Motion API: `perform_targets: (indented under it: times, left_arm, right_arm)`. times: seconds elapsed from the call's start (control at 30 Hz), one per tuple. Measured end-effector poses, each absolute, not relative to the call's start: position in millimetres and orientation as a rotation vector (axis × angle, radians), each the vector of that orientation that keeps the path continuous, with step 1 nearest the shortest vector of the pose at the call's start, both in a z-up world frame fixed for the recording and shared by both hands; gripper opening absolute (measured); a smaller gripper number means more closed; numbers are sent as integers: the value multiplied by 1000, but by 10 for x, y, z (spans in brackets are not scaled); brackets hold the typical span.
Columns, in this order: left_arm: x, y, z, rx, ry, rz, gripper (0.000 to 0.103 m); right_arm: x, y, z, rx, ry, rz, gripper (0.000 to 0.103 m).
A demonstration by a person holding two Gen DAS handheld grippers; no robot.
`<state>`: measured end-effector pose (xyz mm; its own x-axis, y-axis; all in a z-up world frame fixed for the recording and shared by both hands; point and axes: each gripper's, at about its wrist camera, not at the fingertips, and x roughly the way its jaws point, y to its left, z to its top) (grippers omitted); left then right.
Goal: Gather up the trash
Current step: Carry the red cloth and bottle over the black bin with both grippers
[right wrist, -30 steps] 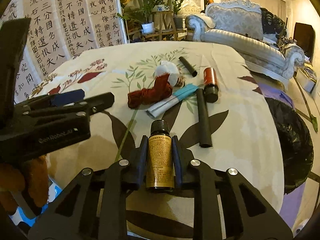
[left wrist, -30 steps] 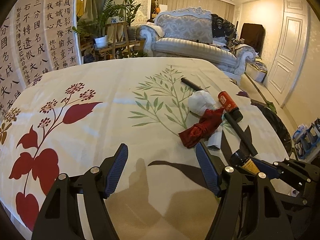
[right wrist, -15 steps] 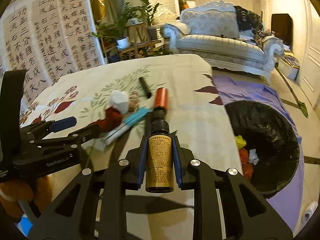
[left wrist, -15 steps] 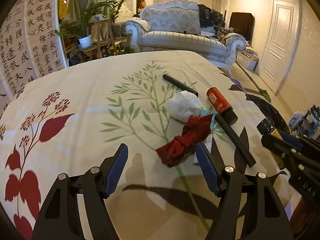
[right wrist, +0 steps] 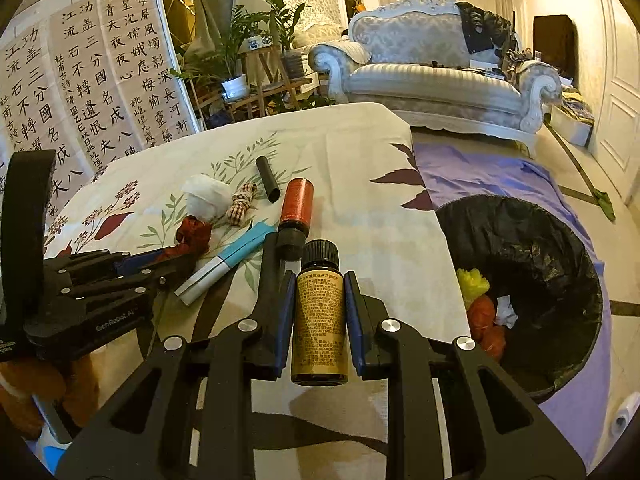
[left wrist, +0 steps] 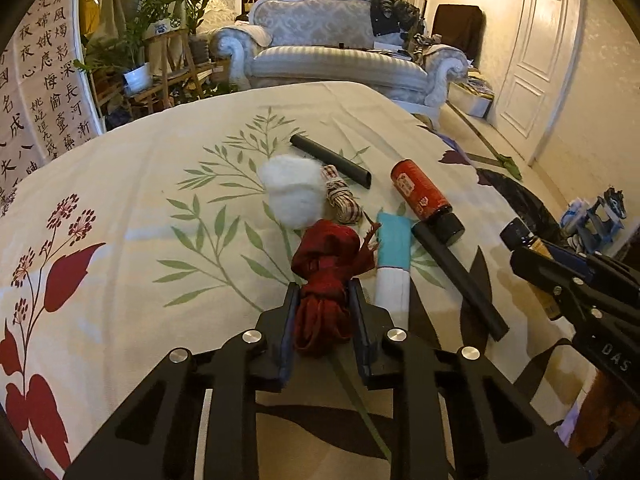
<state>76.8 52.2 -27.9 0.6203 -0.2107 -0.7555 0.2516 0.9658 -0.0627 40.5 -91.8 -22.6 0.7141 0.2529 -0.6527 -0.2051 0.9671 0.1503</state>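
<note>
Closing on a red cloth (left wrist: 325, 276), the left gripper (left wrist: 323, 312) has its two pads pressed against the bundle's near end on the table (left wrist: 120, 184). Left wrist view: beyond the cloth lie one white wad (left wrist: 292, 194), one checked ribbon (left wrist: 340, 196), two black tubes (left wrist: 330, 156) (left wrist: 460, 276), one red bottle (left wrist: 424, 198) with a black cap, and one blue-and-white paper roll (left wrist: 394, 262), all clustered toward the table's right edge. At the right of this view the right gripper shows from the side, carrying a brown bottle (left wrist: 538, 250).

Right wrist view: the right gripper (right wrist: 318, 308) is clenched on the brown bottle (right wrist: 319, 312), black cap pointing away, held over the table's right edge. One bin (right wrist: 560, 264) lined with a black bag stands on the floor just beside that edge, with yellow, orange and white scraps inside. The left gripper (right wrist: 176, 258) reaches in from the left, the cloth (right wrist: 194, 234) at its tip. The same wad (right wrist: 206, 196), ribbon (right wrist: 240, 202), short tube (right wrist: 267, 178), red bottle (right wrist: 296, 210) and roll (right wrist: 224, 262) lie behind.
</note>
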Motion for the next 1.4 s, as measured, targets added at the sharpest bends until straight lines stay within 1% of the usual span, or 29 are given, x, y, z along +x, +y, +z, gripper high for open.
perform_targets:
  times: [0.5,0.9,1.4]
  left_arm:
    - [441,455,-44,22,755,-260,23]
    - [401,-57,86,76,693,-276,23]
    - [653,-725,145,98,663,-351,23]
  right_arm:
    - [319,-1042,-163,86,707,222,23]
    - [287,-1441,-35,110,658,123,23]
    - [381,-2115,48,113,610,-46,23]
